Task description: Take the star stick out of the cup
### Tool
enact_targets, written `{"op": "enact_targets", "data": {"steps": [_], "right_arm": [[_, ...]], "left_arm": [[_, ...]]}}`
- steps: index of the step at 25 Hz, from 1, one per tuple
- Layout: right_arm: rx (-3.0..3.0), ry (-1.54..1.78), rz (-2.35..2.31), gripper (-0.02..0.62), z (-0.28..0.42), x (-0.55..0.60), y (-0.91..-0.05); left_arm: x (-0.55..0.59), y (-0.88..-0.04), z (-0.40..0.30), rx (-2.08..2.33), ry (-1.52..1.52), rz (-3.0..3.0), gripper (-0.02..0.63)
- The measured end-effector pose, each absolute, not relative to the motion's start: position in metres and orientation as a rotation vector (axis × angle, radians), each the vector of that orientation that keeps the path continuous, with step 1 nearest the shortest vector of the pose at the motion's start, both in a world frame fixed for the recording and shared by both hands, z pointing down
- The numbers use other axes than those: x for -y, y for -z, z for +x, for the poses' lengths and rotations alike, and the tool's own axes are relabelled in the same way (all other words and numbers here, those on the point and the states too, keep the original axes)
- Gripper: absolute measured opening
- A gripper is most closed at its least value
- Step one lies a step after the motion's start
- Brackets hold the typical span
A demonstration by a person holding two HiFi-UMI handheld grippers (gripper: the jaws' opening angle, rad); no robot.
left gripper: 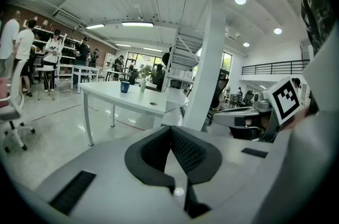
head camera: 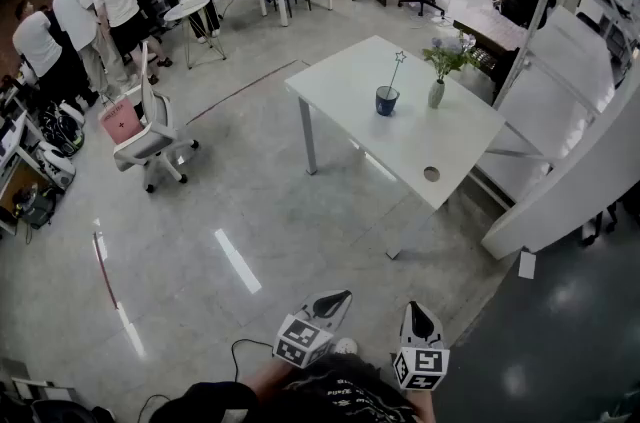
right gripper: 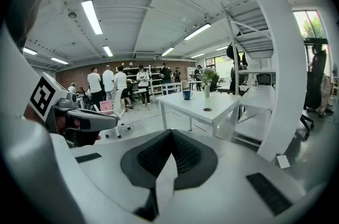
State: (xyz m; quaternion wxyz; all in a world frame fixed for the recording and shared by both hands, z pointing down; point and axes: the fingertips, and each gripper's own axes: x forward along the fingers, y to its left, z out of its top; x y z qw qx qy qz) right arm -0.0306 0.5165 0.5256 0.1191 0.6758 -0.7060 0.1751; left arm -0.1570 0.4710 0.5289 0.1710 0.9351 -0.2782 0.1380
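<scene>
A dark blue cup (head camera: 387, 100) stands on the white table (head camera: 360, 116), far ahead of me. A thin star stick (head camera: 395, 74) rises out of it, its star tip leaning right. The cup (left gripper: 124, 87) shows small in the left gripper view, and the cup (right gripper: 186, 95) is small too in the right gripper view. My left gripper (head camera: 336, 301) and right gripper (head camera: 418, 314) are held low at the bottom of the head view, far from the table. Both are shut and hold nothing; the left gripper (left gripper: 170, 128) and right gripper (right gripper: 170, 134) have their pads together.
A small vase with a green plant (head camera: 442, 71) stands just right of the cup. The table has a round cable hole (head camera: 431, 174). A white office chair (head camera: 150, 139) stands left; several people (head camera: 95, 16) are at the far left. White stair framing (head camera: 560, 141) flanks the table's right.
</scene>
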Motion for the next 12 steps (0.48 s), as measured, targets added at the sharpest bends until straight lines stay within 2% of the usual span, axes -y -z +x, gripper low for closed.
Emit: {"op": "enact_targets", "data": {"steps": [12], "right_arm": [[2.147, -0.570, 1.969, 0.008, -0.015, -0.507, -0.525]], "left_arm": [[-0.465, -0.523, -0.146, 0.841, -0.357, 2.645, 0.020]]}}
